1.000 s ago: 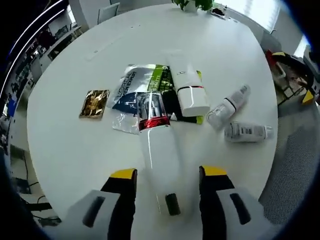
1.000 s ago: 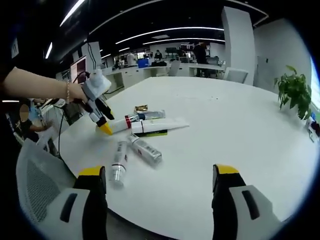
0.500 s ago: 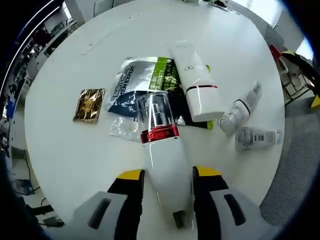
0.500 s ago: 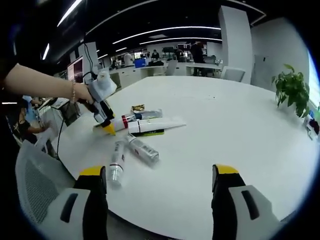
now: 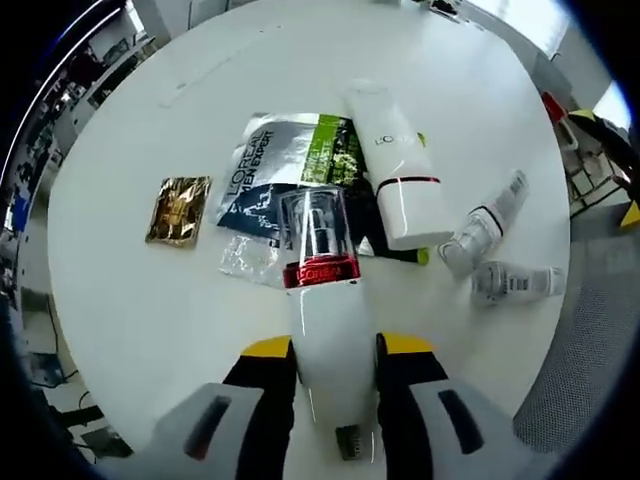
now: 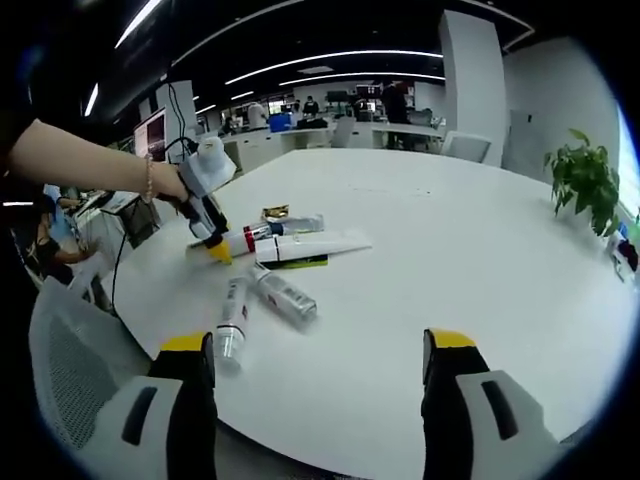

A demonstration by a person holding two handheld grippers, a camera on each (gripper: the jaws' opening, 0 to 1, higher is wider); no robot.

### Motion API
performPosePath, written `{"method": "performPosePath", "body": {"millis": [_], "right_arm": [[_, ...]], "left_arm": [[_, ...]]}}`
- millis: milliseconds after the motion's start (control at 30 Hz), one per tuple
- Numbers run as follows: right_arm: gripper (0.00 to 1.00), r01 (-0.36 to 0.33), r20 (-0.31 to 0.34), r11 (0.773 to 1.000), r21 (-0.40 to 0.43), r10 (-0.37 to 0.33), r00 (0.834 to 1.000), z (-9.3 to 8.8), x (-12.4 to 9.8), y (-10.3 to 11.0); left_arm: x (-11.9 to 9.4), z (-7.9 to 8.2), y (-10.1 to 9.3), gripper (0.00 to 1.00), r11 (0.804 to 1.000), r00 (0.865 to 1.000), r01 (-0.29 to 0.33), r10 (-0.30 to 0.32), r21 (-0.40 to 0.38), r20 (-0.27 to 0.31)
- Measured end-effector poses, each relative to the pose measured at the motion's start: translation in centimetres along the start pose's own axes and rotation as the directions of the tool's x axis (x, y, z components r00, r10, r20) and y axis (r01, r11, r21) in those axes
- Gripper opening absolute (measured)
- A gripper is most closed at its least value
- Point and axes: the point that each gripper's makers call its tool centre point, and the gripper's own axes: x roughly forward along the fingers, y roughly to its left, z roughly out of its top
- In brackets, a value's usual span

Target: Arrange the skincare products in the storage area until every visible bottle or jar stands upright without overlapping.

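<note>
Left tool (image 5: 335, 350) clamped on the white pump bottle (image 5: 328, 320), which lies flat on the desk (image 5: 150, 300), clear cap with red band pointing away, over the sachets (image 5: 290, 165). White tube (image 5: 395, 165) lies just beside it; two small bottles (image 5: 490, 225) lie near the desk edge. Gold packet (image 5: 180, 208) sits apart. Right tool (image 6: 315, 345) jaws wide apart, holding nothing, above the desk. I see nothing upright.

Around me: a round white table (image 6: 480, 260), a potted plant (image 6: 588, 185) at its far right, a grey mesh chair (image 6: 70, 360) near left, ceiling light strips (image 6: 330, 58), distant desks (image 6: 300, 140).
</note>
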Motion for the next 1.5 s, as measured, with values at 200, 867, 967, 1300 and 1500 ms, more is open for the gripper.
{"method": "performPosePath", "body": {"millis": [200,867,967,1300,1500], "right_arm": [[0.85,0.002,0.001,1.000,-0.011,-0.002,1.000,0.0,0.0,0.0],[0.85,-0.046,-0.005,0.998,-0.043,0.046,0.999,0.0,0.1,1.1],[0.85,-0.054,-0.011,0.997,-0.053,0.053,0.999,-0.1,0.2,1.3],[0.83,-0.108,-0.029,0.987,-0.116,0.105,0.994,-0.2,0.4,2.6],[0.82,-0.141,-0.014,0.988,-0.065,0.140,0.990,0.1,0.1,3.0]], "left_arm": [[-0.1,0.1,0.1,0.32,1.000,1.000,-0.002,0.003,-0.027,0.023],[-4.6,-0.9,-3.2,0.32,0.984,0.979,0.087,-0.056,-0.155,0.194],[-5.8,-0.7,-4.3,0.32,0.979,0.968,0.115,-0.072,-0.168,0.242],[-9.6,0.9,-6.8,0.32,0.961,0.902,0.191,-0.091,-0.200,0.422],[-10.7,0.1,-9.0,0.32,0.967,0.883,0.201,-0.108,-0.160,0.456]]}}
